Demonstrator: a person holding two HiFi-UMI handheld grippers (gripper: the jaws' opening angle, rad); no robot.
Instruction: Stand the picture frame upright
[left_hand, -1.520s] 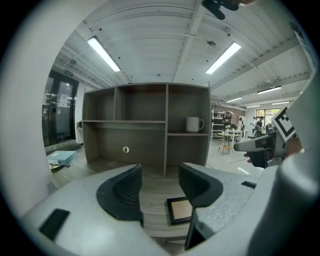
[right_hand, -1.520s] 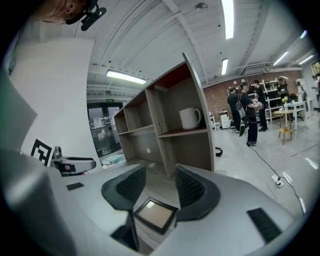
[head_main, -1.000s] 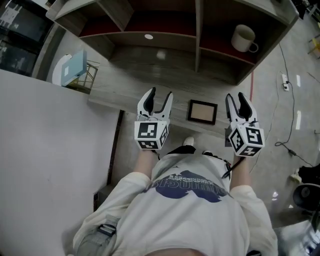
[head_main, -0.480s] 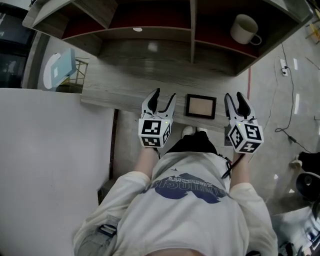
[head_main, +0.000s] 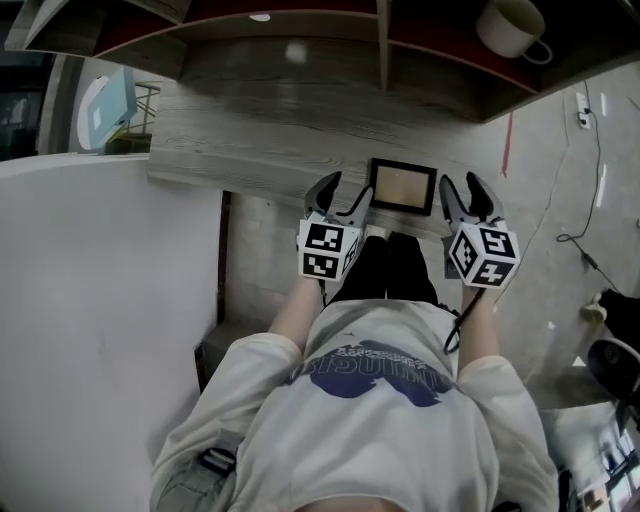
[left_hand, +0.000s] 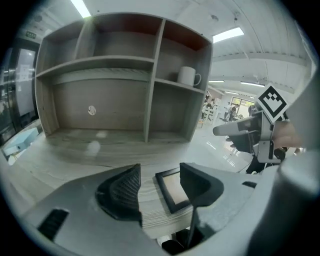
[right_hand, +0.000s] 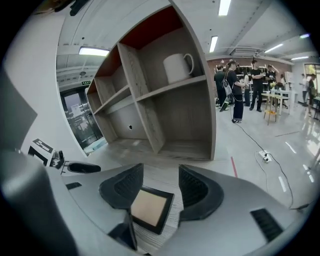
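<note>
**Asker:** Where is the picture frame?

**Me:** The picture frame lies flat on its back, near the front edge of the desk. It has a dark border and a tan middle. From my head view it sits between my two tools.

**Asker:** How do your jaws stand?

**Me:** My left gripper is just left of the frame, jaws apart and gripping nothing. In the left gripper view the frame shows past the right-hand jaw, which covers its far side. I cannot tell whether that jaw touches it. My right gripper is just right of the frame, and its jaws have just been opening wide. In the right gripper view the frame shows through the gap, low and toward the left jaw. The pads do not press on it, so nothing is held.

**Asker:** And the surface?

**Me:** It is pale wood grain, bare apart from the frame. At the back stands a shelf unit of the same wood, split into open compartments. A white mug stands upright in an upper compartment on the right side.

**Asker:** The room beyond?

**Me:** There is a grey floor with a thin cable trailing over it. A white wall is on my left. In the right gripper view, people stand far back under long ceiling lights.
</note>
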